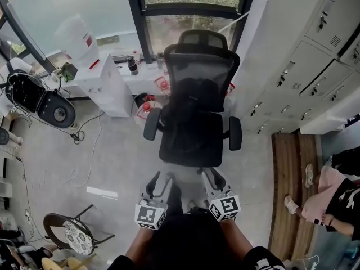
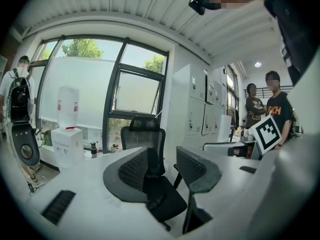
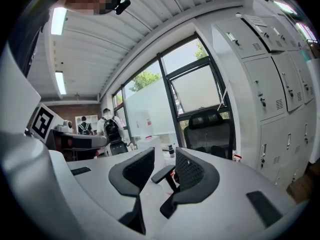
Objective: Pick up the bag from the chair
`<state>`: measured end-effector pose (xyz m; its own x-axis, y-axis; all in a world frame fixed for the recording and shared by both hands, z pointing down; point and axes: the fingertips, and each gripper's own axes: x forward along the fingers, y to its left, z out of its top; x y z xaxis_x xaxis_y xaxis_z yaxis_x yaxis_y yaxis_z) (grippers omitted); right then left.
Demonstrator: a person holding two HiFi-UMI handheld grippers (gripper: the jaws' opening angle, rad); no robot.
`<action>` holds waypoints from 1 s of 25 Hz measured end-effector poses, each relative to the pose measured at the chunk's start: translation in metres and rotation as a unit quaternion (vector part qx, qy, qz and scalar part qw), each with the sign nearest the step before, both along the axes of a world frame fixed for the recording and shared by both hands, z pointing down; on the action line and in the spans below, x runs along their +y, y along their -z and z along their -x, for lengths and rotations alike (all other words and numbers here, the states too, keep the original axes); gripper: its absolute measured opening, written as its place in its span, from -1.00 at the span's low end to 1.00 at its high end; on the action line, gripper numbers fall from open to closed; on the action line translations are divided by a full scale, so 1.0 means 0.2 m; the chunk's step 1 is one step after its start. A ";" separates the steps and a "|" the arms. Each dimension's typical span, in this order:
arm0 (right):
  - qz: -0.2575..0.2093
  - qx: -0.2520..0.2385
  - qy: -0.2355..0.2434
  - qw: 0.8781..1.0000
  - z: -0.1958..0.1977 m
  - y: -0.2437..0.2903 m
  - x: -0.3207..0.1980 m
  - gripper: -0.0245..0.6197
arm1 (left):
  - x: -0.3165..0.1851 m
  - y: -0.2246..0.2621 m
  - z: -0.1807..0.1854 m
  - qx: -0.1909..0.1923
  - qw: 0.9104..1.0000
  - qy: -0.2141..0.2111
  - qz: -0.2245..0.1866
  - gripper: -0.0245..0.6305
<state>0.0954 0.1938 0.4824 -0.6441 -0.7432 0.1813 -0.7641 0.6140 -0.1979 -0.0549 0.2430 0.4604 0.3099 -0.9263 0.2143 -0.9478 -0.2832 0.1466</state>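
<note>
A black mesh office chair (image 1: 194,111) stands in front of me with its back to the window; it also shows in the left gripper view (image 2: 145,154) and the right gripper view (image 3: 210,131). I cannot make out a bag against the dark seat (image 1: 190,142). My left gripper (image 1: 160,182) and right gripper (image 1: 209,178) are side by side just short of the seat's front edge, both pointing at the chair. The left gripper (image 2: 162,173) is open with nothing between its jaws. The right gripper (image 3: 162,173) is open too and holds nothing.
A white cabinet (image 1: 107,80) with a water bottle on top stands to the chair's left, and grey lockers (image 1: 306,75) line the right wall. Red-capped bottles (image 1: 147,107) sit on the floor by the chair. A person (image 1: 332,198) sits at the right; a small chair (image 1: 73,234) is near left.
</note>
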 end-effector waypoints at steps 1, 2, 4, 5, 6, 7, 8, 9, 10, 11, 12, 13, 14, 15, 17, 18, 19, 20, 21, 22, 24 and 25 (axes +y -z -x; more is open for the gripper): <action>0.001 0.002 -0.002 1.000 0.04 -0.01 -0.06 -0.60 | -0.07 -0.01 0.04 0.003 1.000 -0.002 0.001 -0.43; 0.001 0.005 -0.005 1.000 0.07 -0.01 -0.12 -0.60 | -0.13 -0.02 0.08 0.006 1.000 -0.006 0.002 -0.42; 0.001 0.008 -0.014 1.000 0.15 -0.01 -0.24 -0.60 | -0.28 -0.03 0.16 0.010 1.000 -0.016 0.006 -0.42; 0.000 0.011 -0.019 1.000 0.18 0.00 -0.31 -0.60 | -0.35 -0.03 0.20 0.010 1.000 -0.023 0.007 -0.42; -0.001 0.015 -0.023 1.000 0.22 0.00 -0.38 -0.60 | -0.42 -0.03 0.23 0.009 0.999 -0.030 0.008 -0.42; -0.002 0.018 -0.027 0.999 0.26 0.01 -0.43 -0.60 | -0.48 -0.03 0.27 0.008 0.999 -0.039 0.009 -0.41; -0.002 0.021 -0.030 0.999 0.30 0.02 -0.48 -0.59 | -0.54 -0.04 0.30 0.005 0.999 -0.048 0.012 -0.41; -0.002 0.022 -0.035 0.999 0.33 0.02 -0.52 -0.59 | -0.59 -0.05 0.34 0.001 0.998 -0.057 0.015 -0.41; -0.003 0.023 -0.039 0.999 0.36 0.03 -0.55 -0.59 | -0.65 -0.06 0.38 -0.004 0.998 -0.064 0.019 -0.41; -0.003 0.024 -0.043 0.999 0.39 0.03 -0.59 -0.59 | -0.71 -0.07 0.41 -0.010 0.997 -0.069 0.022 -0.41; -0.002 0.025 -0.046 0.999 0.41 0.03 -0.63 -0.59 | -0.76 -0.07 0.43 -0.013 0.997 -0.074 0.025 -0.41; 0.002 0.028 -0.049 0.998 0.42 0.03 -0.66 -0.59 | -0.81 -0.07 0.45 -0.015 0.997 -0.076 0.026 -0.40; 0.006 0.031 -0.051 0.998 0.43 0.02 -0.69 -0.59 | -0.86 -0.07 0.47 -0.014 0.996 -0.079 0.027 -0.40; 0.009 0.035 -0.054 0.998 0.43 0.01 -0.71 -0.59 | -0.89 -0.07 0.48 -0.013 0.996 -0.081 0.027 -0.40; 0.012 0.038 -0.058 0.998 0.45 -0.01 -0.78 -0.59 | -0.98 -0.09 0.50 -0.017 0.996 -0.087 0.029 -0.40; 0.013 0.039 -0.059 0.997 0.47 -0.01 -0.81 -0.59 | -1.03 -0.10 0.50 -0.021 0.995 -0.091 0.031 -0.40; 0.014 0.038 -0.060 0.997 0.48 -0.02 -0.85 -0.59 | -1.08 -0.12 0.50 -0.026 0.994 -0.095 0.034 -0.40; 0.017 0.039 -0.059 0.997 0.48 -0.03 -0.88 -0.59 | -1.11 -0.13 0.50 -0.030 0.994 -0.100 0.038 -0.39; 0.020 0.040 -0.058 0.997 0.49 -0.04 -0.91 -0.59 | -1.15 -0.15 0.49 -0.034 0.993 -0.103 0.042 -0.39; 0.022 0.041 -0.057 0.997 0.49 -0.06 -0.94 -0.59 | -1.19 -0.16 0.49 -0.037 0.993 -0.105 0.045 -0.39; 0.026 0.040 -0.054 0.997 0.50 -0.08 -1.01 -0.59 | -1.27 -0.20 0.49 -0.041 0.992 -0.109 0.053 -0.39; 0.028 0.039 -0.052 0.997 0.51 -0.09 -1.05 -0.59 | -1.31 -0.22 0.49 -0.044 0.991 -0.111 0.058 -0.38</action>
